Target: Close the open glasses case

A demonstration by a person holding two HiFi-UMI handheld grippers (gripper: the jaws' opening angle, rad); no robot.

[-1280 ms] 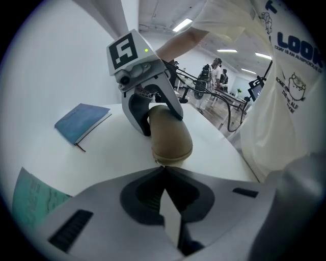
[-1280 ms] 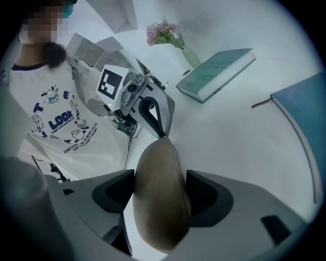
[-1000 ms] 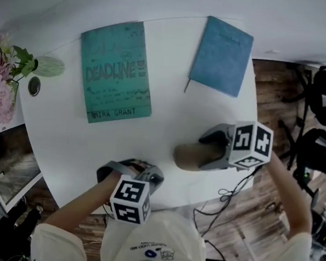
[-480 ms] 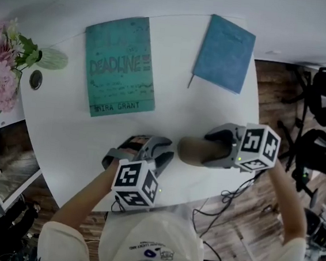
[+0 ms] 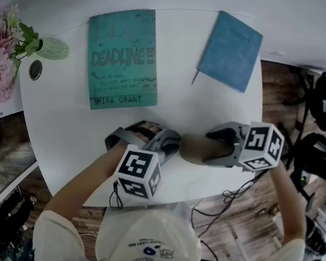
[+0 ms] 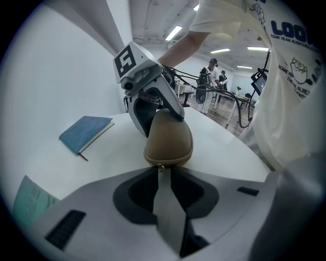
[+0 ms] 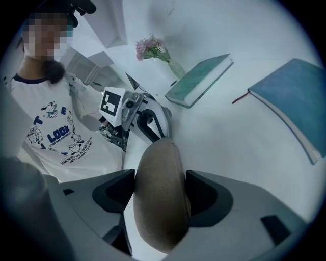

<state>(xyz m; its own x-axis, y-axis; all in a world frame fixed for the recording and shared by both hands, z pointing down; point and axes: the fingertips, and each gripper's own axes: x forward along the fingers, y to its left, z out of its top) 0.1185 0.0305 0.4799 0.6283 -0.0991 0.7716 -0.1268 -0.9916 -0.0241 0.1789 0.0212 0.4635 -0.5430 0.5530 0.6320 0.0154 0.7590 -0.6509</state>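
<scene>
Two tools (image 5: pixel 171 147) (image 5: pixel 207 148), two books (image 5: pixel 123 59) (image 5: pixel 230 50), one glasses case (image 5: pixel 190 148), one flower vase (image 5: pixel 49 66), one table (image 5: pixel 65 122).

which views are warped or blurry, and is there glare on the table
Head view: mild bending, the table edge curves; the light is flat, with no glare spots. Left gripper view: heavy fisheye, dark corners, ceiling lights blown out. Right gripper view: fisheye too, and the near end of the glasses case looks soft.
</scene>
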